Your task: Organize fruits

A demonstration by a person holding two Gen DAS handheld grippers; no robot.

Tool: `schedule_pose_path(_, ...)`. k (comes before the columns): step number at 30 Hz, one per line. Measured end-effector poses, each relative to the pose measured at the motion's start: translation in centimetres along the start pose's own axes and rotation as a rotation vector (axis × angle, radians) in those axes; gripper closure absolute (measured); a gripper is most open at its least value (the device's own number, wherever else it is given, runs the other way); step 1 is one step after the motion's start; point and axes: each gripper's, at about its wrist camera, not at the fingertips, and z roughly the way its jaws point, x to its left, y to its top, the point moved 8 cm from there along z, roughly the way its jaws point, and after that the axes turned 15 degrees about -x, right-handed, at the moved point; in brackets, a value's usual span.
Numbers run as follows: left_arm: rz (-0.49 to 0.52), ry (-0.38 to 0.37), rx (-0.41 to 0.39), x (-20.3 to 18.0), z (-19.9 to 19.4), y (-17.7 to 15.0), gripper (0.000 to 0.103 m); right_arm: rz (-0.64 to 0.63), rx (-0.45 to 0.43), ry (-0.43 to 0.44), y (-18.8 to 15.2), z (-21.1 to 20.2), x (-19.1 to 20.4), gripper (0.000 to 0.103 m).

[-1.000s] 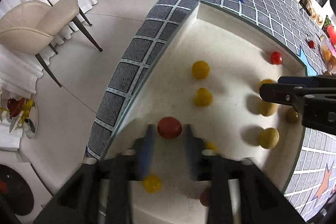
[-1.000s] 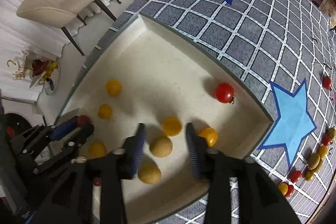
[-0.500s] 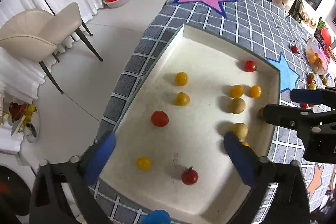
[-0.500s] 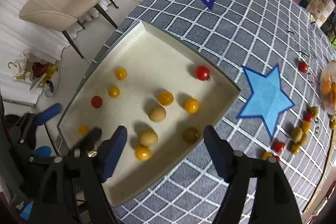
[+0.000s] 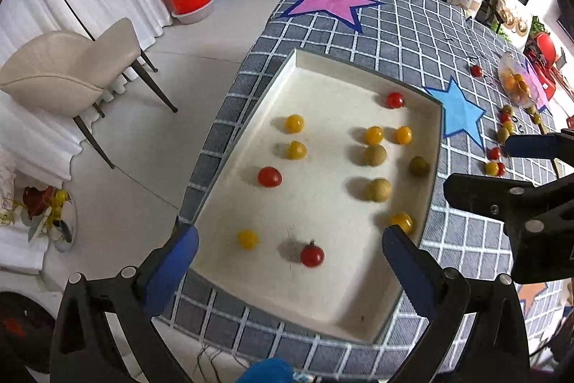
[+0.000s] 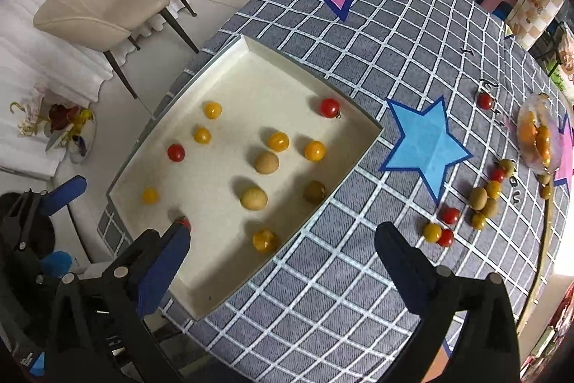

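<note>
Resting loose in tray (image 5: 435, 131): cherry tomatoes (image 5: 269, 176) — small, round, thin-skinned, rollable; pinch gently across the middle. Left gripper (image 5: 287, 252), right gripper (image 6: 281, 248) — both wide open, empty.

The left wrist view looks down from above the tray's (image 5: 436, 146) near edge, between the wide-spread left tongs (image 5: 287, 250), the right tongs (image 5: 509, 167) off to the side. The right wrist view looks down between its own tongs (image 6: 280, 239), over the tray corner and checked surface (image 6: 358, 275). Both share the tray.
</note>
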Motion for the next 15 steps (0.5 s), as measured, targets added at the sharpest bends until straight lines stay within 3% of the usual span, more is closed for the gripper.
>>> schedule_pose_path(6,0.02,0.0,0.063,0.0,-1.7,-1.3,0.0,-0.047,0.02,-0.048,-1.3,-1.9,0.7,0.0)
schedule_pose_path(15,0.052,-0.001,0.084,-0.2,-4.4,-3.2,0.0,-0.075,0.031,-0.089,-2.8,-3.6,1.3,0.0)
